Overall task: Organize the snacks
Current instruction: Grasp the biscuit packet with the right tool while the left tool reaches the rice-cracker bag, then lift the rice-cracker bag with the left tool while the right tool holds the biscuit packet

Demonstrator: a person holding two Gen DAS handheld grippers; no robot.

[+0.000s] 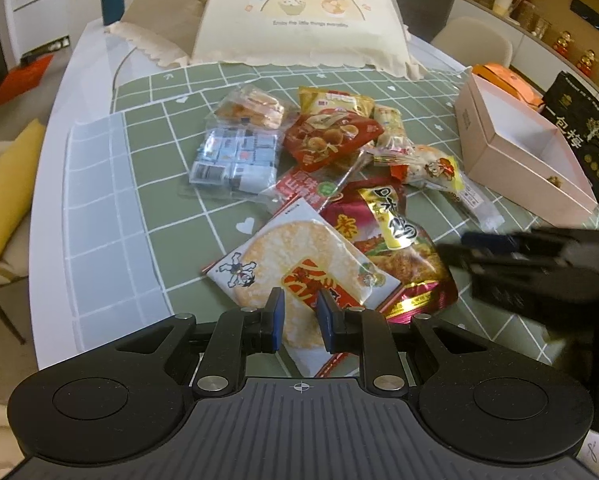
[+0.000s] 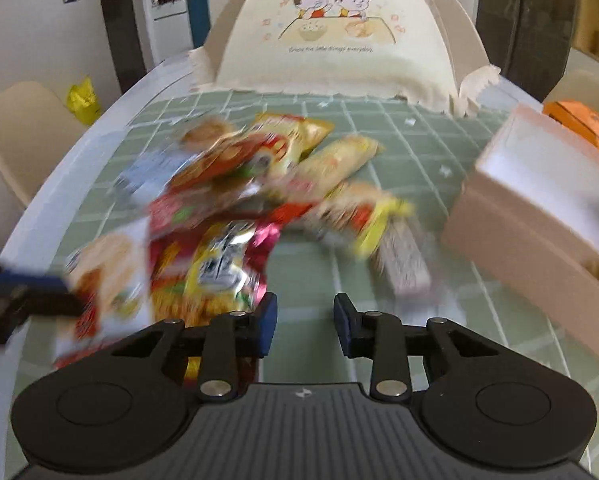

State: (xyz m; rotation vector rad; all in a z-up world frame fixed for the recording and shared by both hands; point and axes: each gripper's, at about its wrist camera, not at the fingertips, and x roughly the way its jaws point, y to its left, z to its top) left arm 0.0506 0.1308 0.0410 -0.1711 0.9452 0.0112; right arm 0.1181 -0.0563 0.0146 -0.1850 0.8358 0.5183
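Two hand-held grippers work over a heap of snack packets on a green grid-patterned mat (image 1: 139, 216) laid on a white table (image 1: 55, 120). The left gripper (image 1: 301, 316) has its blue pads drawn in on the near end of a white square rice-cracker packet (image 1: 299, 256). The packet's printed face shows in the narrow gap between the pads, and its lower edge runs on beneath the fingers. Just to the right of that packet, partly overlapping it, lies a red and gold foil packet (image 1: 399, 240).

The right gripper (image 2: 305, 324) has its jaws pulled close together with nothing between them; only bare mat shows through the small gap. Its own view is blurred. The foil packet lies just left of its left finger. Seen from the left wrist, this gripper sits at the right edge, close beside the foil packet.

An open pale pink cardboard box (image 1: 515, 148) stands to the right of the heap, apart from both grippers. A cream fabric food cover with a cartoon print (image 1: 299, 20) stands behind the heap.
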